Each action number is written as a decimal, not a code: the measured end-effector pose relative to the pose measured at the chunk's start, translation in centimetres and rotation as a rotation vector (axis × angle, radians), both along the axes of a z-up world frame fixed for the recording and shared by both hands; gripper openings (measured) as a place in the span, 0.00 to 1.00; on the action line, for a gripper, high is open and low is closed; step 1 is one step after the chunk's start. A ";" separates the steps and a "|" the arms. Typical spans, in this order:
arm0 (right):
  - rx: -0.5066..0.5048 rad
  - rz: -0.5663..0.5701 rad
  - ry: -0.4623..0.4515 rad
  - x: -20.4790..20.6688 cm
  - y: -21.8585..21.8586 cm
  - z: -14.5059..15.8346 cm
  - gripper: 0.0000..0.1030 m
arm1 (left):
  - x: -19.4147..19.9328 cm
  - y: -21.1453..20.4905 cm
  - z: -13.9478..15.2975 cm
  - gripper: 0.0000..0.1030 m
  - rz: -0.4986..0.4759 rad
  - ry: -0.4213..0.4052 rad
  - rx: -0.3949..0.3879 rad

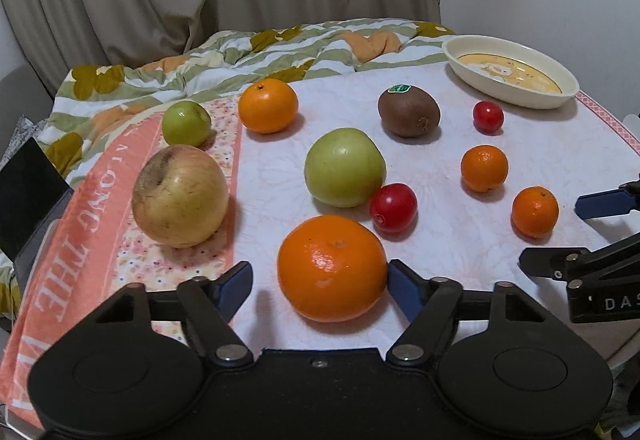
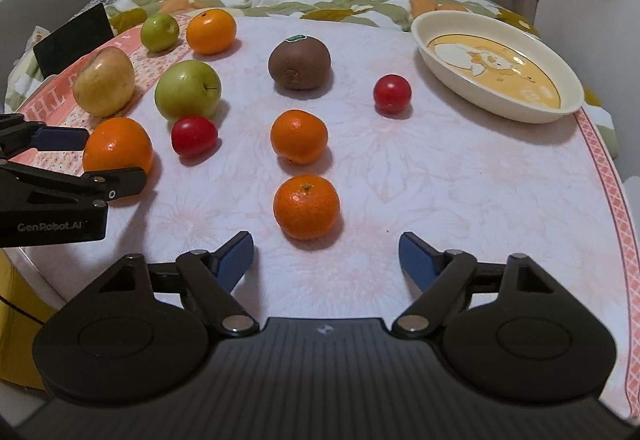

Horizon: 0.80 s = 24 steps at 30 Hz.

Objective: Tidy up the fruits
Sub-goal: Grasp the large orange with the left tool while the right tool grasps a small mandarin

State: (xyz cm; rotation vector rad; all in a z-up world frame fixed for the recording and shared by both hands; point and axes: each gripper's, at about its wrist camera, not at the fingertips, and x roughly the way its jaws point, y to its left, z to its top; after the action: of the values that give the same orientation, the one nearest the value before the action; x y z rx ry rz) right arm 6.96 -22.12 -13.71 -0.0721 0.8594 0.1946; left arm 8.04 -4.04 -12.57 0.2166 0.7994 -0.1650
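Note:
Fruits lie loose on a white floral cloth [image 1: 460,252]. My left gripper [image 1: 320,282] is open around a large orange [image 1: 332,268], which sits between its blue fingertips; the right pad touches it. Beyond lie a green apple [image 1: 344,167], a red cherry tomato [image 1: 393,207], a yellow apple [image 1: 180,195], a kiwi [image 1: 409,111] and small oranges. My right gripper [image 2: 326,254] is open and empty, just short of a small orange [image 2: 306,206]. An empty cream oval dish [image 2: 498,65] stands at the far right.
A second small orange [image 2: 299,136], a red tomato [image 2: 392,94], a far orange [image 2: 211,31] and a small green fruit [image 2: 159,32] lie on the cloth. A rumpled floral blanket [image 1: 240,55] lies behind. A black box [image 1: 28,195] stands left. The table edge curves at right.

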 end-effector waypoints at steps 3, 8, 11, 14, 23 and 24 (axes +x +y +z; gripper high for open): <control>-0.001 0.012 -0.017 0.2 0.1 0.0 0.83 | 0.2 -0.2 -0.1 0.62 -0.006 0.011 -0.011; 0.004 0.027 -0.029 0.6 0.3 0.1 0.71 | 0.1 -0.3 -0.1 0.62 -0.003 0.010 -0.013; 0.002 0.024 -0.035 0.7 0.5 0.1 0.70 | 0.0 0.0 -0.1 0.62 0.000 0.015 -0.025; -0.002 0.018 -0.053 0.8 0.7 0.3 0.66 | -0.1 0.1 0.0 0.61 0.002 0.016 -0.025; -0.005 0.020 -0.067 0.9 1.3 1.2 0.49 | -0.7 0.8 0.7 0.61 0.000 0.003 -0.042; -0.004 0.015 -0.069 0.8 1.3 1.4 0.49 | -0.8 0.8 1.0 0.61 -0.002 0.002 -0.046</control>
State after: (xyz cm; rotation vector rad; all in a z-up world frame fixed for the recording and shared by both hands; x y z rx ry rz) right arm 7.71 -20.80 -12.26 -0.0892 0.7906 0.2034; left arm 7.29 -3.24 -11.61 0.1735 0.7965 -0.1853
